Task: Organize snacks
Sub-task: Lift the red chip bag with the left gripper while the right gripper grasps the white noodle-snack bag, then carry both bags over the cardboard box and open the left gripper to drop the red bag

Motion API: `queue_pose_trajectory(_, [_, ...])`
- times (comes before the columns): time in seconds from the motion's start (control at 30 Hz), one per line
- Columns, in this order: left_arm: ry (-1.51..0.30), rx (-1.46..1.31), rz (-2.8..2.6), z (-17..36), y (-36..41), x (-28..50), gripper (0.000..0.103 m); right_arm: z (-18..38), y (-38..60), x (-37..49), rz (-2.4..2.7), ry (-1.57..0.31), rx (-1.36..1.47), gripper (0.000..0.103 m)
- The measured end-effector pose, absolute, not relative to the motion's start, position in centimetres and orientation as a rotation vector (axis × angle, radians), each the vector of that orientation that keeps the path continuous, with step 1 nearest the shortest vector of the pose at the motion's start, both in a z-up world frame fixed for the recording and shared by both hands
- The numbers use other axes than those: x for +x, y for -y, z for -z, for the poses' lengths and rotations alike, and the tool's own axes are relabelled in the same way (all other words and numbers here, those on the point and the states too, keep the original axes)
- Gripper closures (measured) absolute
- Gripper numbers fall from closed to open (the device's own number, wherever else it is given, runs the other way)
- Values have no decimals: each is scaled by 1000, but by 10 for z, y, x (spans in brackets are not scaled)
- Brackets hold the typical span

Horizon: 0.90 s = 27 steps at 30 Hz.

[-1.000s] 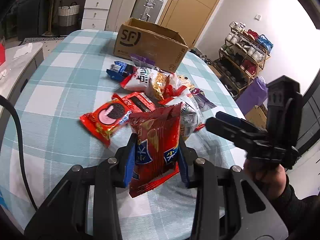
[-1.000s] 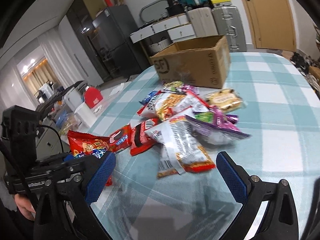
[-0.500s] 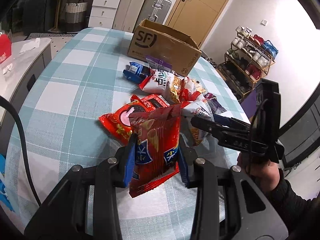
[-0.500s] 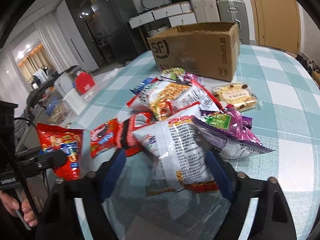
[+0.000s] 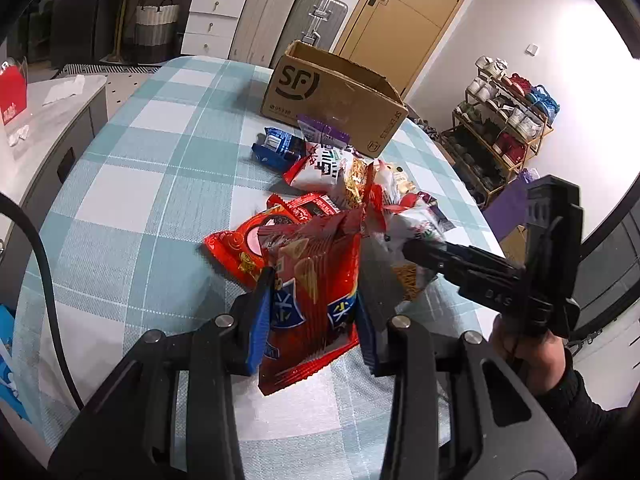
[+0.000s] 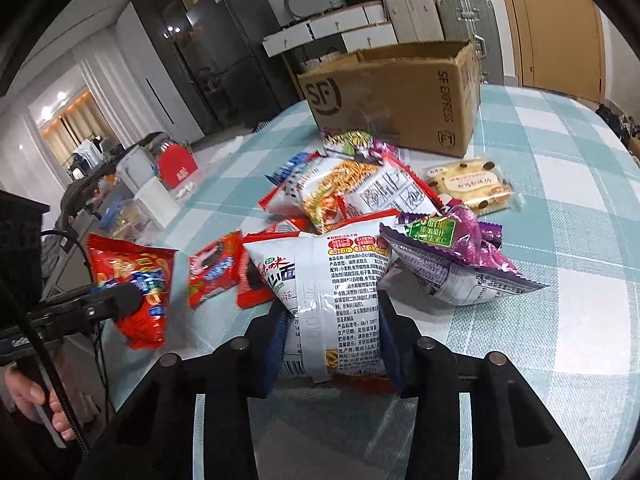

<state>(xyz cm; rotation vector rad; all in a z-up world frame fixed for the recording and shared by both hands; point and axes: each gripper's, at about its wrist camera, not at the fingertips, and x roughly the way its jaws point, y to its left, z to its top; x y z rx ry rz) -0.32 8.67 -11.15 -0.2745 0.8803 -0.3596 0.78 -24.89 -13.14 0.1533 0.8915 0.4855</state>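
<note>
Judging by the spread, the sorting has barely begun. The checked table is the largest thing here, and the open cardboard box stands at its far end, toward twelve o'clock in the right wrist view; whether anything lies inside cannot be told. In front of the box, the heap of snack packets sits loose on the cloth: a purple bag at two o'clock of the heap, a pale biscuit pack beyond it, a red cookie pack at nine o'clock.

Two packets are in hand. The right gripper has its jaws pressed in on the near end of a white noodle packet, at the heap's six o'clock edge. The left gripper is clamped on a red chip bag, held off the cloth. Both probably go to the box next; everything else remains to be moved.
</note>
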Motion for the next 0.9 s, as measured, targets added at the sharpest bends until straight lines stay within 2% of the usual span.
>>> queue_pose_trajectory(0.43, [-826,-250,396,74,-74,18,69,67,271,-18,-550,-748,239,62])
queue_pose_trajectory(0.9, [-760,-237,478,-7,-52,87,69,-15,290,15,-589,-630,279,62])
